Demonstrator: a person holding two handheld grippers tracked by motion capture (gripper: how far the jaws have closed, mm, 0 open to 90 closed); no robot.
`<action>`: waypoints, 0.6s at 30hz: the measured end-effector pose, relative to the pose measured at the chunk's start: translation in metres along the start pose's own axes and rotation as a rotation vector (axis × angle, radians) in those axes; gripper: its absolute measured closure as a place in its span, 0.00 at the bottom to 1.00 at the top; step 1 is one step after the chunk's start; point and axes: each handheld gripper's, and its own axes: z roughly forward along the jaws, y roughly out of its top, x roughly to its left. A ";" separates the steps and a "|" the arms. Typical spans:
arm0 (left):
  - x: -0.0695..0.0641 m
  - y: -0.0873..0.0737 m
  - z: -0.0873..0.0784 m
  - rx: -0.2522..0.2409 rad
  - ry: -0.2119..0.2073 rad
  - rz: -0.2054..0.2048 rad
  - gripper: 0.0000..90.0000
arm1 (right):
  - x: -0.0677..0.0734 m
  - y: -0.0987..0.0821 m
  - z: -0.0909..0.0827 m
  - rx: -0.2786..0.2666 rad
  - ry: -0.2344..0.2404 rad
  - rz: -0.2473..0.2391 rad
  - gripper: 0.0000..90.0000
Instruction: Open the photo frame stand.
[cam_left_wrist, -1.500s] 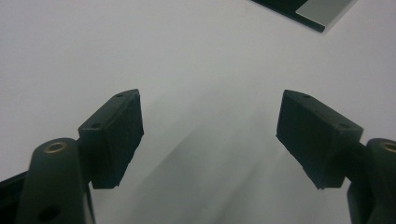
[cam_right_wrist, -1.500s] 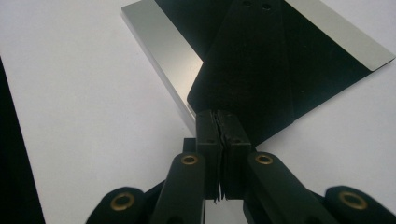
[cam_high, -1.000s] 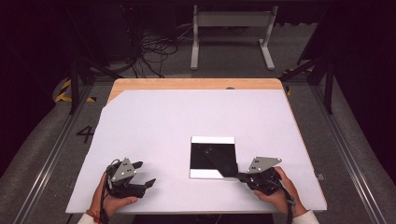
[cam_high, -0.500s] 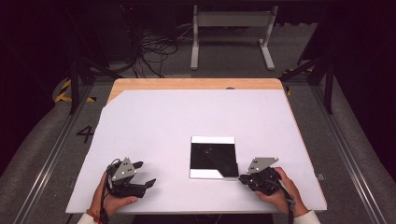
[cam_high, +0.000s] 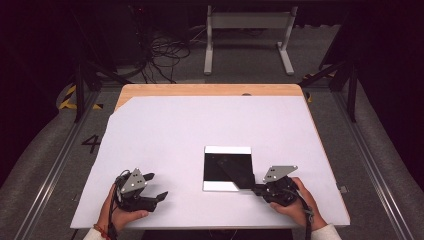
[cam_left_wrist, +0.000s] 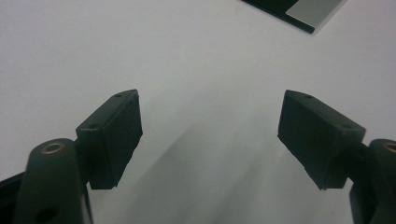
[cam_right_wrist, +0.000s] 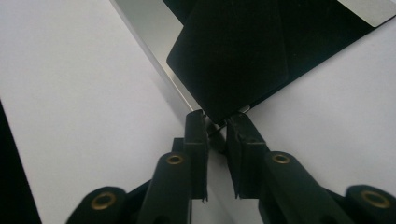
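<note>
Right gripper (cam_high: 256, 189) sits at the near-right corner of the tablet (cam_high: 227, 168), and its jaws are pinched in tight on a black cover flap (cam_right_wrist: 243, 56) there. In the right gripper view the two jaws stand close together with the flap's corner caught between them, silver edge of the tablet just beyond. That corner is the sensible place to take it: a thin sheet lying flat on a slab gives no purchase anywhere else, and a corner peels up first.

From above, the tablet lies flat on the white table sheet (cam_high: 200, 130), right of centre and toward the person's side. A dark triangle runs from the gripped corner across the screen (the flap lifted at an angle, by the look of it, though whether it is fully clear of the glass I cannot tell).

Left gripper (cam_high: 156, 187) rests on the sheet well to the left, apart from the tablet. Its jaws stand wide apart with nothing between them, bare sheet below, and a corner of the tablet (cam_left_wrist: 299, 11) shows far off at the top of its view. My read: it is parked there to stay out of the way, free to steady the tablet if the slab slides when the flap is pulled.
</note>
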 end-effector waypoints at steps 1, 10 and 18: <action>0.000 0.000 0.000 -0.001 -0.002 0.000 0.25 | 0.000 0.000 0.000 -0.003 0.008 0.006 0.83; -0.004 0.002 0.004 0.012 -0.003 0.016 0.25 | -0.006 0.001 0.003 -0.051 0.056 0.074 0.60; -0.007 0.003 0.008 0.032 0.000 0.036 0.24 | -0.015 0.006 0.007 -0.118 0.105 0.166 0.49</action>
